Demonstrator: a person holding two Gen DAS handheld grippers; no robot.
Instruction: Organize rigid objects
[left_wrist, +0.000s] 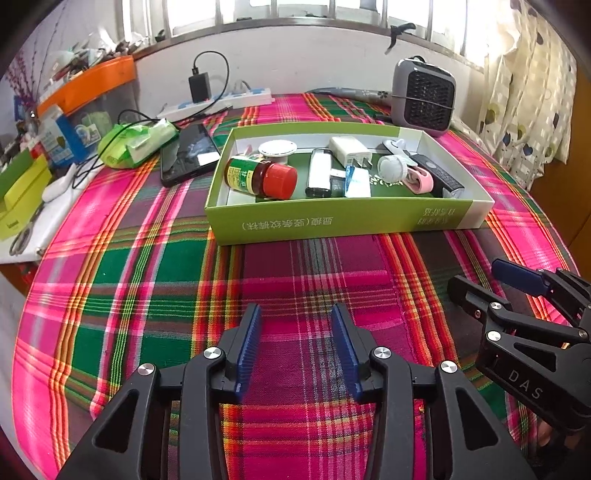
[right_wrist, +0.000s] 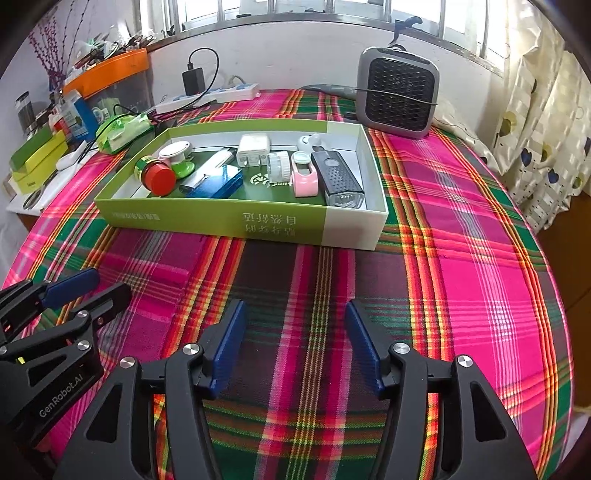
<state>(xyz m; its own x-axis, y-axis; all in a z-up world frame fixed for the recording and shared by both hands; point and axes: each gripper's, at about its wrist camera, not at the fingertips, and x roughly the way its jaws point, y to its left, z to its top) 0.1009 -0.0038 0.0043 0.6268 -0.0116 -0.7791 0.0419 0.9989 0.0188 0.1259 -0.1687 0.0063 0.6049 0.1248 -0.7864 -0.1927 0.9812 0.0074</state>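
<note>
— Left wrist view: what room lies ahead of the left tongs (left_wrist: 295, 314)?

— Its two blue ribbed pads stand apart with nothing between them, over bare pink-and-green plaid cloth (left_wrist: 147, 295). That open stretch runs straight ahead to the near wall of the shallow green cardboard box (left_wrist: 332, 221). The right tongs (left_wrist: 476, 277) sit off to its right, low over the same cloth, pads likewise apart and empty.

— And where are the rigid objects?

— All inside the box, ahead of both tongs. The brown glass jar with a red cap (left_wrist: 262, 177) lies on its side at the box's left end, a white plug adapter (left_wrist: 349, 149) near the far wall, a pink plastic clip case (left_wrist: 419, 181) and a black remote-shaped torch (left_wrist: 439, 177) toward the right end.

— What does the right wrist view add?

— A translucent blue plastic case (right_wrist: 218, 184) in the middle of the box, mostly hidden in the other view, and the broad cloth running right of the right tongs (right_wrist: 295, 314) to the bed's curved edge by the patterned curtain (right_wrist: 535, 129).

— And the left view alone?

— A black phone (left_wrist: 188, 155) flat on the cloth just left of the box, and the white side table's edge (left_wrist: 22, 251) far left. A grey square fan heater (left_wrist: 424, 96) stands beyond the box's far right corner.
</note>
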